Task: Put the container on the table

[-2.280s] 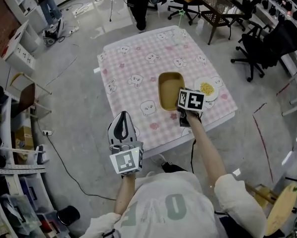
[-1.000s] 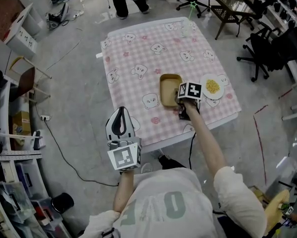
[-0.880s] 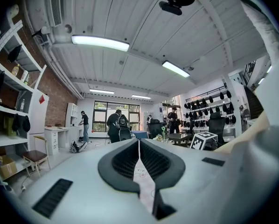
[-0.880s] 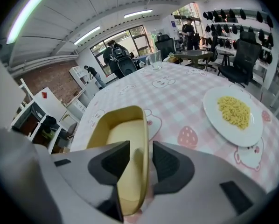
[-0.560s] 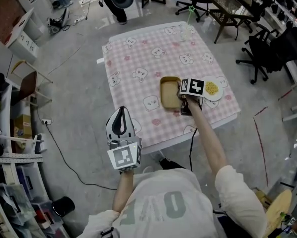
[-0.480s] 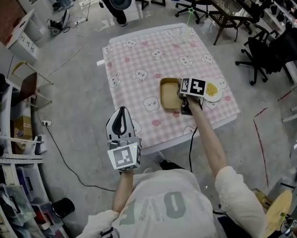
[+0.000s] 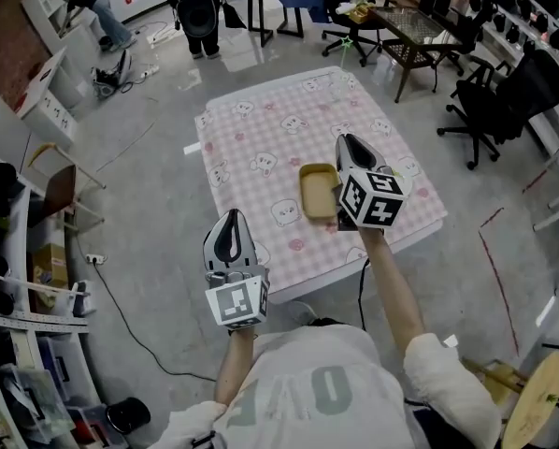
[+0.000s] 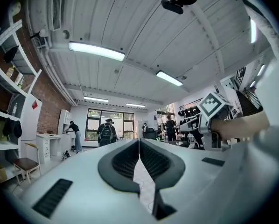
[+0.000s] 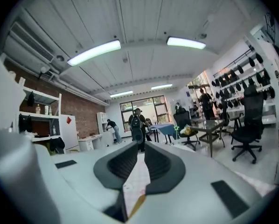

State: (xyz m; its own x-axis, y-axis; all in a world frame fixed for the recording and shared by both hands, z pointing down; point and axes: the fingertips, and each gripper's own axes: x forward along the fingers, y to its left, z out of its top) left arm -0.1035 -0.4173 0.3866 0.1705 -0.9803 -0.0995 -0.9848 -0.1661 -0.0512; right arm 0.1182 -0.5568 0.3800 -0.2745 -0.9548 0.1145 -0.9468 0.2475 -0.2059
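Note:
The tan open container (image 7: 317,190) stands on the table with the pink checked cloth (image 7: 261,129), near its front right part. My right gripper (image 7: 347,142) hangs raised above the container and points about level. Its jaws are closing to a narrow gap with nothing between them. In the right gripper view, the cloth (image 9: 137,174) and a tan sliver of the container (image 9: 138,203) show through that gap. My left gripper (image 7: 229,219) is held off the table's front left edge, shut and empty, with its fingertips (image 8: 139,143) meeting.
A white plate (image 7: 408,168) peeks out beside the right gripper's cube. Office chairs (image 7: 490,96) and a glass-topped table (image 7: 406,21) stand to the right and back. People (image 7: 195,7) are at the far end. Shelves (image 7: 8,251) line the left side.
My right gripper has let go of the container, risen well above the table and tipped up from pointing down to near level. The container stays on the cloth. The left gripper rose slightly.

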